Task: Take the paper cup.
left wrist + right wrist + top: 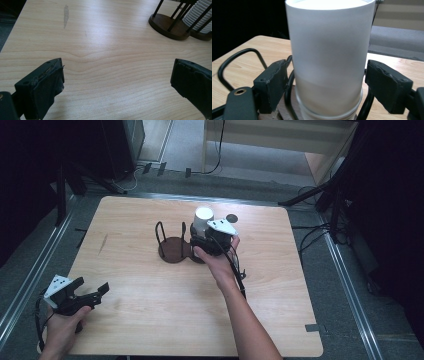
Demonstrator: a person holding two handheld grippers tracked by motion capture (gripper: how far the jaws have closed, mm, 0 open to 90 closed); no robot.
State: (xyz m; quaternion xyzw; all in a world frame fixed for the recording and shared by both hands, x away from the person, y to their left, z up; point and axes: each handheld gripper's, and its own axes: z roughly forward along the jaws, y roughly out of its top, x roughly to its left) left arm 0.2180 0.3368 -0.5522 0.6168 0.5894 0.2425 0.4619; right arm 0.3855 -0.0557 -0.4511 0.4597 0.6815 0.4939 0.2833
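Near the middle of the high view, the right gripper (204,241) is sitting at a white cup stack (203,219), its jaws partly closed around the stack's lower part. Seen from the right gripper view, the two black pads are flanking the white cup stack (329,57); the one at the left of the frame is lying against or just off the wall, and the one at the right is showing a sliver of gap, so a firm grip is not yet certain. Along the bottom of that frame the stack is standing inside the black wire loops of a dark wooden holder (242,56).

Just left of the stack in the high view, the holder (172,249) is showing a second, bare round base with upright wires. A small dark disc (231,218) is lying on the wooden table (150,320) to the upper right of the cups.

At the lower left of the high view, the left gripper (92,292) is resting low over the table with its jaws spread wide and nothing between them.

To do this step well, the pads should be closing squarely on opposite sides of the stack, clear of the wires, and pressing gently enough not to crush the thin walls. Lifting should be going straight up so the cups are clearing the wire loops without tipping the holder.
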